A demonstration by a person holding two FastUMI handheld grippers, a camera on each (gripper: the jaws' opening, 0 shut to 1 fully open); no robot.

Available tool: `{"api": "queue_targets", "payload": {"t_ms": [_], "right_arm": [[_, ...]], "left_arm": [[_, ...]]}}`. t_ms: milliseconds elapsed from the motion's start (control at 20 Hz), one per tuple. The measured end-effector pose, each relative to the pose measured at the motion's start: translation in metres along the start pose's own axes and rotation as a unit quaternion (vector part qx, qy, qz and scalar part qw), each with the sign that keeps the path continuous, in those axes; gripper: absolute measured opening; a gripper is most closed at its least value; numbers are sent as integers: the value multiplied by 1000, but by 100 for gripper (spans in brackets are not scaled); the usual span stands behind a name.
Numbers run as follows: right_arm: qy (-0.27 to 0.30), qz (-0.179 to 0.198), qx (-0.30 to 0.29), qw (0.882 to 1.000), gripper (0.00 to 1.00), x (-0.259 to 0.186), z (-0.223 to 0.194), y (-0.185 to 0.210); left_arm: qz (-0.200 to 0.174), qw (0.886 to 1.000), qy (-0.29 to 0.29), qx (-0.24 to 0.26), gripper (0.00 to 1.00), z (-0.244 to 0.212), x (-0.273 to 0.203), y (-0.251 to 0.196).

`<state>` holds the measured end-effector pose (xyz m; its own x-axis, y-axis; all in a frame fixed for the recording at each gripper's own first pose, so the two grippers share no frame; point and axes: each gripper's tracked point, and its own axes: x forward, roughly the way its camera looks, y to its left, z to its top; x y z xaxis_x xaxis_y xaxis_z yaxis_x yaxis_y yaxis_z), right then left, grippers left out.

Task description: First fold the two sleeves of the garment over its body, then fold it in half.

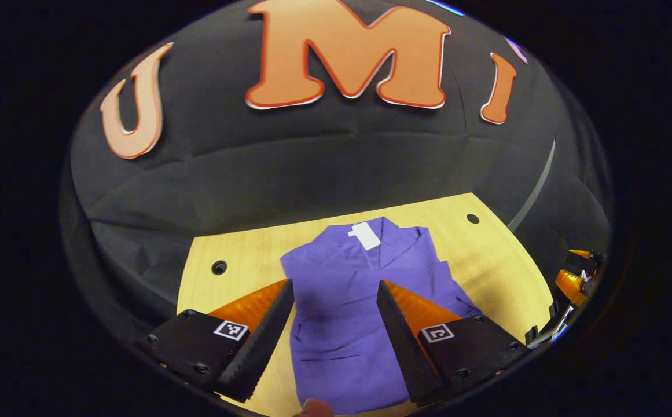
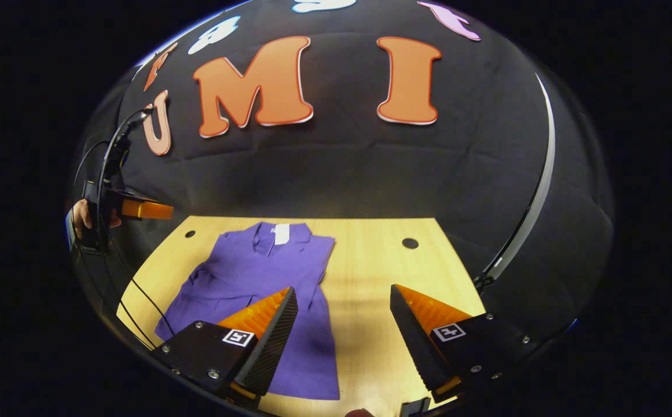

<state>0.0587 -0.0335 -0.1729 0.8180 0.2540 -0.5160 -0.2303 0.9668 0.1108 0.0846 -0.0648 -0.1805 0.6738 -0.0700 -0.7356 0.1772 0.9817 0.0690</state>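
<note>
Purple shirt [image 1: 347,307] lies flat on the bench [image 1: 498,255], sleeves folded in, near hem cut off. Left tool [image 1: 336,324] and right tool [image 2: 341,330] hang above it, fingers spread, empty.

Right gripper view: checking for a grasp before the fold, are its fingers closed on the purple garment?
No: the right gripper hangs open, fingers wide apart above the purple garment.

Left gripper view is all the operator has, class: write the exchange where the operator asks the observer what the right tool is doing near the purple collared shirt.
Observer: The right tool is open, holding nothing.
Operator: Is it over the shirt?
Observer: One finger overlaps the purple collared shirt; the other is over the bare light wooden table.
Operator: Who holds my tool?
Observer: A hand grips the left tool, seen left of the table's far corner.
</note>
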Motion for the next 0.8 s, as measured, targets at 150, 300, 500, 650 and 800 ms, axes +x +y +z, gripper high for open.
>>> {"api": "queue_targets", "payload": {"t_ms": [150, 300, 500, 650, 800], "right_arm": [[42, 7, -12, 999, 96, 4, -31, 17], [79, 8, -15, 997, 97, 5, -64, 25], [131, 17, -18, 991, 97, 2, -109, 36], [168, 16, -39, 985, 97, 0, -140, 37], [202, 17, -48, 978, 97, 2, -174, 45]], "left_arm": [[19, 1000, 11, -11, 96, -43, -22, 25], [29, 999, 31, -20, 96, -88, -37, 36], [20, 996, 78, -32, 96, -153, -46, 33], [26, 992, 120, -30, 96, -206, -46, 36], [45, 987, 154, 2, 96, -251, -44, 43]]}}
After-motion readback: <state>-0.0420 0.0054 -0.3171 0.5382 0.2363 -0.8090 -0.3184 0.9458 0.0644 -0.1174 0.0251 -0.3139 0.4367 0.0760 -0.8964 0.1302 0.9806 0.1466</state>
